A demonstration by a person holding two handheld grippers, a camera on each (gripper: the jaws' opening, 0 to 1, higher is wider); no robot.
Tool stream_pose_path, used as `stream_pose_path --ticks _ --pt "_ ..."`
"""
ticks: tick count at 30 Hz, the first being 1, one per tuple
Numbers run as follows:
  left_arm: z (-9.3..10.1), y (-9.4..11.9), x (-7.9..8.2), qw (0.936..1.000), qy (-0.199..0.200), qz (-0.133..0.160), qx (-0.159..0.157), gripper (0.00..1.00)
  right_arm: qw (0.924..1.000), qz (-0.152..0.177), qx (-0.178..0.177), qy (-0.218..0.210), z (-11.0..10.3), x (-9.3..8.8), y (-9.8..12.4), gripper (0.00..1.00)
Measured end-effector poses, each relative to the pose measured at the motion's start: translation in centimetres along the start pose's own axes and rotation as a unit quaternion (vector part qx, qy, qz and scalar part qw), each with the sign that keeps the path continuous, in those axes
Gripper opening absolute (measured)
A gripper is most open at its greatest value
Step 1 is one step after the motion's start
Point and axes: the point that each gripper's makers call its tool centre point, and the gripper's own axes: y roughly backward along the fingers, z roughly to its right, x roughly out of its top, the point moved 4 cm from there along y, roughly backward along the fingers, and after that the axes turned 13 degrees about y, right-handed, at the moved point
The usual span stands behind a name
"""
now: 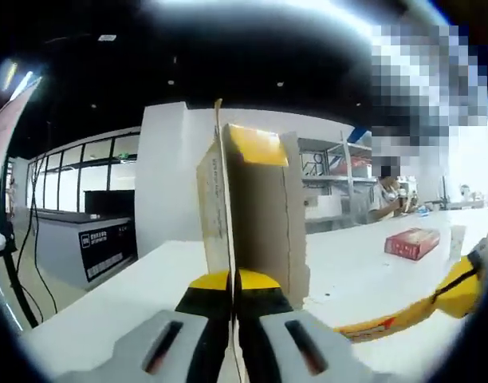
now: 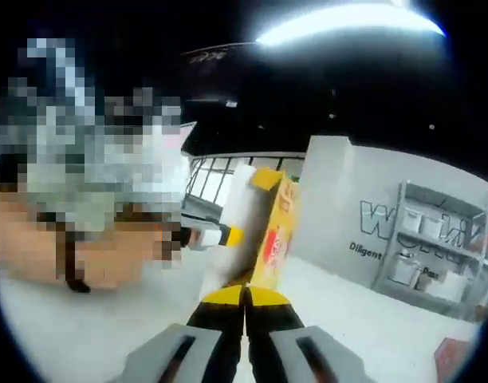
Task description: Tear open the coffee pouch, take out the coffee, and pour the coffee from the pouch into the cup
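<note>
The coffee pouch, brown with a yellow top band, stands upright and edge-on in the left gripper view. My left gripper is shut on its lower edge. From the lower right of that view my right gripper reaches in toward the pouch's bottom corner. In the right gripper view the pouch shows its yellow printed face, blurred, and my right gripper is shut on its lower edge. The left gripper's yellow-tipped jaw touches the pouch from the left. Both grippers hold the pouch above the white table.
A red box lies on the table to the right, and its red corner shows at the lower right of the right gripper view. A person sits at the far end. Shelving lines the back wall.
</note>
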Motion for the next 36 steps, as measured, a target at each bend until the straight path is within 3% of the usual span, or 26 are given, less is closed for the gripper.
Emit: stream_pose_path --ticks 5,7,10,11,12,14,18,22,24,27,28,29,31,32,34,36 --pt "-1.5 -1.8 0.2 0.9999 -0.005 -0.004 0.013 0.04 0.9992 0.030 0.013 -0.022 1.9 0.5 3.0 0.01" --pt "-1.7 -2.0 0.2 0.9999 -0.003 -0.005 0.014 0.05 0.9963 0.060 0.034 -0.051 2.3 1.1 4.3 0.01" --pt "-1.6 -1.9 0.2 0.9998 -0.020 -0.008 0.000 0.07 0.9923 0.078 0.048 -0.084 3.7 1.3 6.3 0.01" --pt "-1.4 -1.6 0.3 0.9995 -0.030 -0.009 -0.005 0.11 0.9920 0.078 0.042 -0.090 4.6 1.1 7.2 0.01" --pt "-1.3 -1.4 0.5 0.9995 -0.027 -0.008 -0.011 0.21 0.9903 0.084 0.048 -0.099 5.2 1.2 7.6 0.01" --pt "-0.9 -0.6 1.2 0.9994 -0.025 0.001 -0.023 0.32 0.9885 0.092 0.045 -0.111 6.5 1.1 8.6 0.01" --pt "-0.1 2.1 3.1 0.9985 -0.023 0.025 -0.044 0.38 0.9841 0.111 0.045 -0.131 8.6 1.2 10.6 0.01" --pt "1.5 5.6 5.2 0.9959 -0.017 0.062 -0.064 0.36 0.9774 0.138 0.065 -0.147 9.6 1.8 12.2 0.01" --pt "3.4 7.2 6.0 0.9910 -0.052 0.087 -0.087 0.35 0.9753 0.145 0.073 -0.151 10.1 1.9 13.1 0.01" --pt "8.1 9.3 5.9 0.9771 -0.098 0.110 -0.153 0.33 0.9717 0.155 0.085 -0.157 10.4 2.0 13.9 0.01" --pt "10.8 10.1 5.4 0.9646 -0.118 0.112 -0.208 0.34 0.9699 0.160 0.096 -0.156 10.4 2.1 14.2 0.01" --pt "12.7 10.7 4.8 0.9560 -0.124 0.106 -0.244 0.35 0.9696 0.162 0.097 -0.156 10.5 2.2 14.4 0.01" --pt "15.0 11.5 3.6 0.9425 -0.151 0.103 -0.280 0.38 0.9663 0.169 0.108 -0.162 10.4 2.3 14.8 0.01" --pt "16.5 12.1 2.7 0.9299 -0.153 0.107 -0.317 0.40 0.9644 0.172 0.116 -0.164 10.2 2.4 15.0 0.01" --pt "18.7 12.4 0.1 0.9181 -0.148 0.063 -0.362 0.49 0.9606 0.177 0.140 -0.163 9.6 2.6 15.1 0.01" --pt "20.6 12.8 -2.5 0.8992 -0.176 0.038 -0.399 0.53 0.9593 0.172 0.166 -0.151 8.9 2.8 15.2 0.01"
